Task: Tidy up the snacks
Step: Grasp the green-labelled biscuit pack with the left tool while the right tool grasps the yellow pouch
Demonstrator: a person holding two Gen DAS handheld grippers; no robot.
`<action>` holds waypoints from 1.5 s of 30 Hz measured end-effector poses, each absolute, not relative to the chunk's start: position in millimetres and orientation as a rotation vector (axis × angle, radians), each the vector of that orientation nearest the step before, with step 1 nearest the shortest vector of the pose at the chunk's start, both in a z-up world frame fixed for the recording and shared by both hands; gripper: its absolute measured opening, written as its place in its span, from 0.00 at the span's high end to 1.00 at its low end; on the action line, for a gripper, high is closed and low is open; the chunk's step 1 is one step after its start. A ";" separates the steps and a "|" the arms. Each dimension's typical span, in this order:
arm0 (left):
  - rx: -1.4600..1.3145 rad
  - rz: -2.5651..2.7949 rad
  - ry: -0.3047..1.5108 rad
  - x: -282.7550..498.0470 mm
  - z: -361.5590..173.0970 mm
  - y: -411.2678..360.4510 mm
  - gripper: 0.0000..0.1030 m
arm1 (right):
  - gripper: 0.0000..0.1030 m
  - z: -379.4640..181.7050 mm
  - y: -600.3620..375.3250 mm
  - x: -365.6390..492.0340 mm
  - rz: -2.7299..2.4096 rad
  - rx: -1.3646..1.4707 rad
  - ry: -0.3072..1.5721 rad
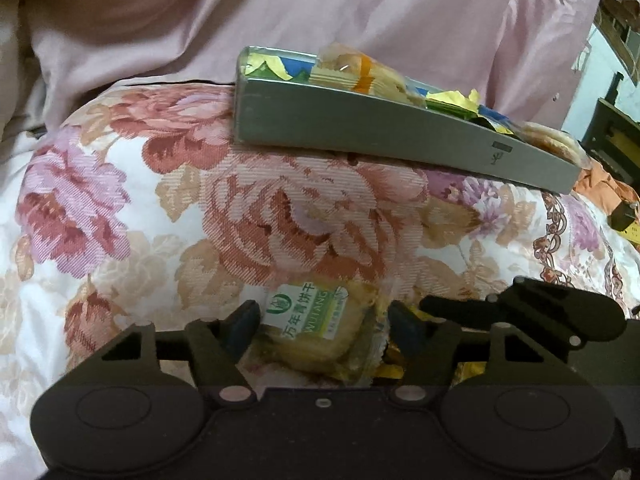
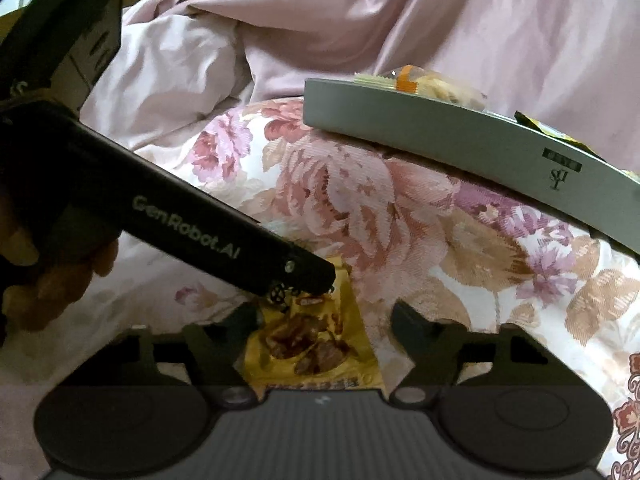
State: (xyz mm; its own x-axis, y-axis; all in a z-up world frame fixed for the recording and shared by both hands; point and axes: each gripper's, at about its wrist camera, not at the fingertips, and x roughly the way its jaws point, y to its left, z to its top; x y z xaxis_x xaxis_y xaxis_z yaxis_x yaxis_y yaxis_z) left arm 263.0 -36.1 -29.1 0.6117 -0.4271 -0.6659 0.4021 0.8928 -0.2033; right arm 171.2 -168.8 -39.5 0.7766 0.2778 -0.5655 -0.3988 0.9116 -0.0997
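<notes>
My left gripper (image 1: 322, 318) has its fingers pressed on a light, crinkly biscuit packet (image 1: 320, 332), best held by its edges because the contents look brittle. My right gripper (image 2: 324, 320) stands partly open around a soft, slippery yellow snack pouch (image 2: 316, 344) on the floral bedspread (image 2: 380, 208), without pinching it.

We see a bed covered by a floral quilt (image 1: 280, 208), with plain pink bedding (image 1: 360, 8) bunched behind it. On the quilt rests a grey box lid (image 1: 400, 136) heaped with wrapped snacks. Nearer us, a green-labelled biscuit packet (image 1: 320, 328) and a yellow snack packet (image 2: 316, 344) lie on the quilt.
</notes>
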 end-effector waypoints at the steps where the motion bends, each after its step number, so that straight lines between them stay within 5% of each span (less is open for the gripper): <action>1: -0.039 -0.472 0.778 261.9 -28.5 -35.6 0.35 | 0.35 -39.5 -169.5 169.6 0.371 -0.222 0.572; 22: -0.078 -0.363 0.848 162.3 -30.1 -29.5 0.36 | 0.43 -30.0 -187.7 100.5 0.278 -0.181 0.683; 30: -0.042 -0.353 0.837 153.9 -32.4 -36.8 0.28 | 0.37 -31.0 -191.7 82.7 0.271 -0.172 0.667; 37: -0.011 -0.372 0.814 151.0 -36.8 -40.8 0.21 | 0.18 -40.0 -190.9 85.3 0.267 -0.215 0.637; 45: 0.022 -0.373 0.799 147.0 -36.9 -43.0 0.29 | 0.21 -43.7 -194.5 89.4 0.297 -0.177 0.640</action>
